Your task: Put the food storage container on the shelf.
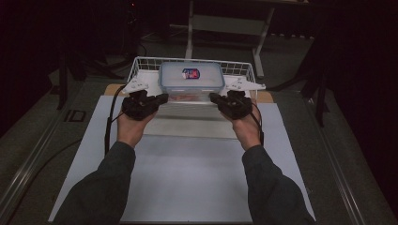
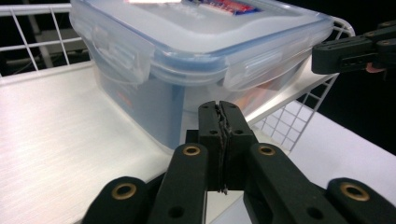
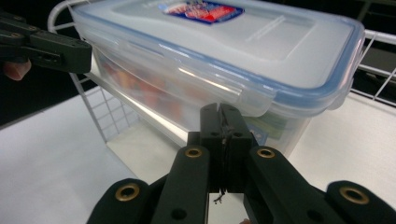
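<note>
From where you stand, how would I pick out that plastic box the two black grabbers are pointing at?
Find the white wire basket at the far end of the table. Inside it sits a clear plastic box with a blue-edged snap-on lid. Its red and blue sticker on top marks it out.

Container: I see a clear lidded box [image 1: 191, 79] with a red-blue label sitting in a white wire basket [image 1: 141, 63].
Left tool [image 1: 162, 98]: at the box's near left corner.
Right tool [image 1: 215, 98]: at its near right corner.
Tabletop [image 1: 187, 183]: white sheet, my sleeves over it.
</note>
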`<state>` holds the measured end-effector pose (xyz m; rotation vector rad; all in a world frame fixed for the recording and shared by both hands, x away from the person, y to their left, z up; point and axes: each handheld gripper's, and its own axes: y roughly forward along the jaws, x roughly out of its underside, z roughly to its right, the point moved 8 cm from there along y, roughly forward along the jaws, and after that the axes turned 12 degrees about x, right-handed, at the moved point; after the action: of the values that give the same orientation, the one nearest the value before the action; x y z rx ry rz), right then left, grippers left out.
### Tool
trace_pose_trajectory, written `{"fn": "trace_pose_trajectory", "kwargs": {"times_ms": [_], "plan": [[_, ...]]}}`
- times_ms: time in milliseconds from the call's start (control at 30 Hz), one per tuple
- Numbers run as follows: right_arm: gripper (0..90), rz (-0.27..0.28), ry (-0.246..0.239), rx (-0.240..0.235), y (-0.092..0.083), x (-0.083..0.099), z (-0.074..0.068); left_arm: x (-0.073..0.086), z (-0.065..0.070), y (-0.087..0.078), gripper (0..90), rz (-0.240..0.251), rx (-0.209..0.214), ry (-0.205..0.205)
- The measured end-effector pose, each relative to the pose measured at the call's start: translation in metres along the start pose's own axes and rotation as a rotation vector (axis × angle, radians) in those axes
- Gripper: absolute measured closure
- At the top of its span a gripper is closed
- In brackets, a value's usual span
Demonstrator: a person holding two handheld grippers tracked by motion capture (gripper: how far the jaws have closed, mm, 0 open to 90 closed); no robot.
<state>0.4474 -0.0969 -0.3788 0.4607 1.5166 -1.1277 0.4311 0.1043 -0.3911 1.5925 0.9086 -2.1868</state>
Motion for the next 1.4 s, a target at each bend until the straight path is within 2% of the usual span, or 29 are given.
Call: {"fn": "trace_pose_trajectory", "kwargs": {"times_ms": [133,167,200,267,367,467,600,700,800,933,1067,1133,1233,1400], "plan": [[89.3,-0.021,0.012,0.039,0.007,0.002,0.005,0.001,-0.010,0.005,87.3,-0.011,-0.051,-0.045],[89.3,-0.021,0.012,0.039,0.007,0.002,0.005,0.001,-0.010,0.005,86.7,-0.011,-0.051,-0.045],[89.3,-0.026,0.014,0.048,0.008,0.003,0.006,0.003,-0.016,0.006,86.7,-0.015,-0.064,-0.073],[87.0,-0.039,0.028,0.056,0.009,0.005,0.010,0.005,-0.017,0.006,81.5,-0.020,-0.065,-0.083],[78.6,-0.041,0.005,0.031,0.004,0.009,0.007,0.009,-0.014,0.003,73.3,-0.037,-0.058,-0.058],[64.0,-0.058,-0.030,-0.010,-0.002,0.015,0.001,0.013,-0.008,-0.002,62.5,-0.062,-0.028,-0.042],[47.6,-0.086,-0.059,-0.018,-0.013,0.025,-0.002,0.018,-0.003,-0.013,49.8,-0.130,-0.041,-0.009],[40.1,-0.123,-0.061,-0.025,-0.020,0.035,0.000,0.024,0.002,-0.025,43.9,-0.165,-0.047,0.016],[35.3,-0.144,-0.070,-0.026,-0.027,0.046,0.001,0.032,0.007,-0.035,39.6,-0.181,-0.052,0.029],[26.9,-0.167,-0.103,-0.005,-0.038,0.065,0.002,0.050,0.011,-0.053,34.7,-0.197,-0.060,0.044],[21.6,-0.176,-0.101,0.000,-0.052,0.086,0.005,0.075,0.012,-0.070,32.3,-0.208,-0.070,0.038],[20.0,-0.176,-0.083,0.009,-0.060,0.097,0.008,0.088,0.013,-0.079,31.3,-0.212,-0.080,0.035],[18.4,-0.161,-0.039,-0.002,-0.072,0.111,0.011,0.108,0.014,-0.092,30.2,-0.225,-0.116,0.056],[17.0,-0.173,-0.008,0.016,-0.089,0.135,0.017,0.139,0.015,-0.108,29.7,-0.210,-0.128,0.022]]}}
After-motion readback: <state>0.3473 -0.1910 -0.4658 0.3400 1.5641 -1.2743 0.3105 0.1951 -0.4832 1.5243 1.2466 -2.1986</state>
